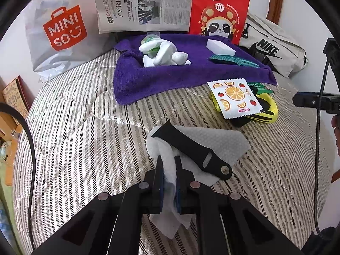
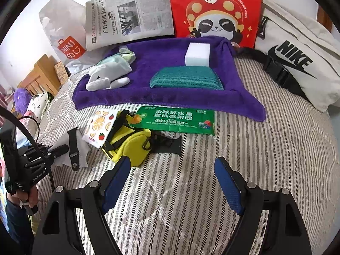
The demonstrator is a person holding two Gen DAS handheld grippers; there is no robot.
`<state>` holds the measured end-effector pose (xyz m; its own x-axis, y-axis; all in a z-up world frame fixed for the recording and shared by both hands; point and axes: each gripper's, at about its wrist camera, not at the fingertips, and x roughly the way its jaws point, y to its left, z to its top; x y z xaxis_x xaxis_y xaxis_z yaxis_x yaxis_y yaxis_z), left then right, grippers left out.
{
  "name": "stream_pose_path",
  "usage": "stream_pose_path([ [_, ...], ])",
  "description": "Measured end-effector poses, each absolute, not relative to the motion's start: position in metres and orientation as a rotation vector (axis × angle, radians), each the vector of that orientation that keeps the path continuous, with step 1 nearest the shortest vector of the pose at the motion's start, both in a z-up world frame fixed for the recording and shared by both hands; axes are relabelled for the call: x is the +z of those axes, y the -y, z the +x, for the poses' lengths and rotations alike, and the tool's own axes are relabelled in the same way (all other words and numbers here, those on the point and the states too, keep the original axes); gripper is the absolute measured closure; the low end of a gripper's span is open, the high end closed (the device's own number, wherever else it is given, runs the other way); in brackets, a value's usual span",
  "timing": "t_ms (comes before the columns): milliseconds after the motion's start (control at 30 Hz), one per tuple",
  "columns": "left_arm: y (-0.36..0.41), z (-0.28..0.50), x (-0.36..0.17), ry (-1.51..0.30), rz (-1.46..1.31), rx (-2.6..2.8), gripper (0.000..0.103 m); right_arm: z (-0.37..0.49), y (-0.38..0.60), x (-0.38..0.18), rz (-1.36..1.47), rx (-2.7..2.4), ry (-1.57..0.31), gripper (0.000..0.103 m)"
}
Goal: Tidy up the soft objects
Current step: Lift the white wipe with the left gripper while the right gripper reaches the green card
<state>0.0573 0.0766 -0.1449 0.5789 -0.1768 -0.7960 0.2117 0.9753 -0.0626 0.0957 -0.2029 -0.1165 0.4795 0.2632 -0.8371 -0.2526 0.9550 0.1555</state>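
My left hand-held gripper [image 1: 169,167] is clamped on a crumpled white paper towel [image 1: 214,142], thin and dimpled, lying on the striped quilted bed [image 1: 85,127]. A smooth black strap [image 1: 187,146] lies across the towel. My right hand-held gripper [image 2: 172,170] hangs wide with nothing between its blue pads, above bare stripes. Just beyond it sits a yellow pouch [image 2: 131,144], then a fuzzy purple towel [image 2: 170,97] carrying a white foam block [image 2: 197,54].

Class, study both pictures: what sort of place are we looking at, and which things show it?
Most likely a bedroom at home: the items lie on a striped quilted bedspread, a wooden headboard stands against the wall behind, and soft toys sit piled beside the bed.
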Motion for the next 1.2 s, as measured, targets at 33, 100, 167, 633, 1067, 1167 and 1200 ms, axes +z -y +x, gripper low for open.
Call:
stream_pose_path([
  [33,-0.077,0.056,-0.145,-0.914,0.042,-0.222,0.094,0.096,0.204,-0.118,0.013,0.313,-1.026,0.022],
  [100,-0.076,0.053,-0.147,-0.886,0.049,-0.213,0.094,0.097,0.206,-0.122,0.020,0.309,-1.034,0.022],
  [167,-0.075,0.052,-0.147,-0.881,0.058,-0.208,0.094,0.098,0.207,-0.126,0.031,0.305,-1.044,0.022],
  [633,-0.099,0.050,-0.124,-0.860,-0.059,-0.219,0.095,0.101,0.202,-0.125,-0.024,0.278,-1.023,0.022],
  [1067,-0.105,0.048,-0.090,-0.836,-0.100,-0.239,0.095,0.127,0.182,-0.136,-0.225,0.250,-0.948,0.027],
  [1167,-0.106,0.051,-0.094,-0.853,-0.100,-0.232,0.095,0.134,0.174,-0.139,-0.279,0.270,-0.922,0.028],
  [1200,-0.106,0.051,-0.095,-0.857,-0.099,-0.229,0.095,0.135,0.171,-0.140,-0.308,0.263,-0.913,0.028],
])
